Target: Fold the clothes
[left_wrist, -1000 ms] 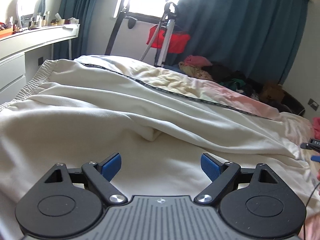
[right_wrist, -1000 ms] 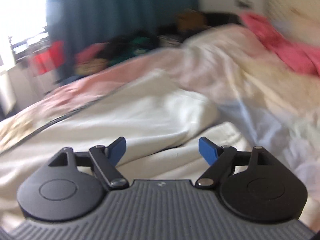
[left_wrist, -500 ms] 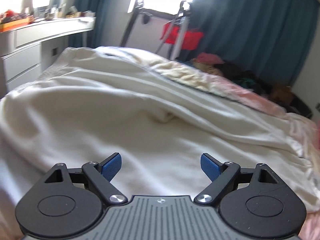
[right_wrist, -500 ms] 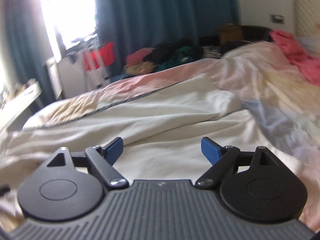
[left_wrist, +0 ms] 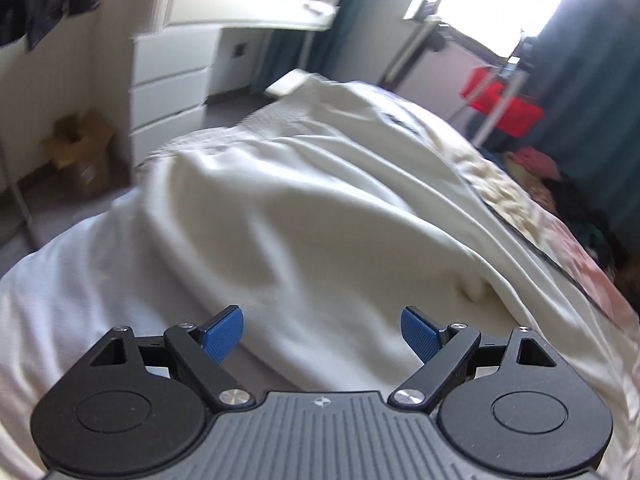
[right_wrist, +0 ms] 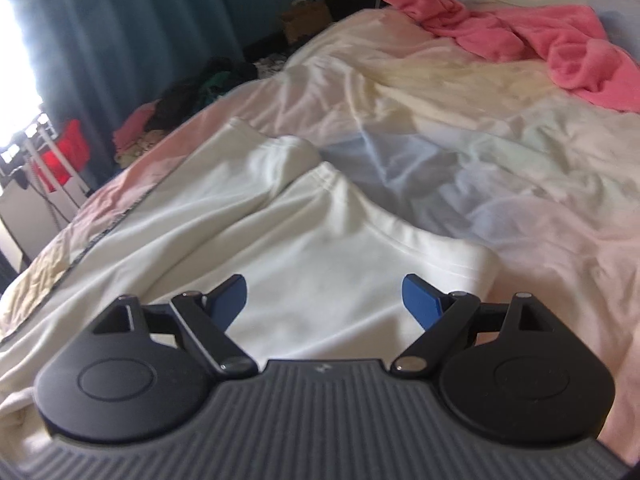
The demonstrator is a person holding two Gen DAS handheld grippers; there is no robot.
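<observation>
**Both grippers wide, nothing held, over cream garment on bed**

While the cream garment (left_wrist: 304,208) lies spread flat on the bed (right_wrist: 500,184), both grippers hang above it w/o touching it.

Left gripper (left_wrist: 322,334): jaws spread wide, blue pads (left_wrist: 224,332) well apart, only cloth seen below the gap, nothing gripped. View is motion-blurred. This end of the garment reaches the bed edge nearest the white drawer unit (left_wrist: 172,80); a ribbed band of the garment shows at that edge.

Right gripper (right_wrist: 324,300): jaws equally wide, pads clear of fabric, nothing held. Two leg ends of the garment (right_wrist: 312,216) lie side by side in front of it, hems toward the middle of the bed.

Ref. bed, other items: pink cloth (right_wrist: 532,40) crumpled at far right on the bed, well apart from the garment. Clothes pile (right_wrist: 180,108) beyond the bed's far side, by the teal curtain (right_wrist: 120,40).
</observation>
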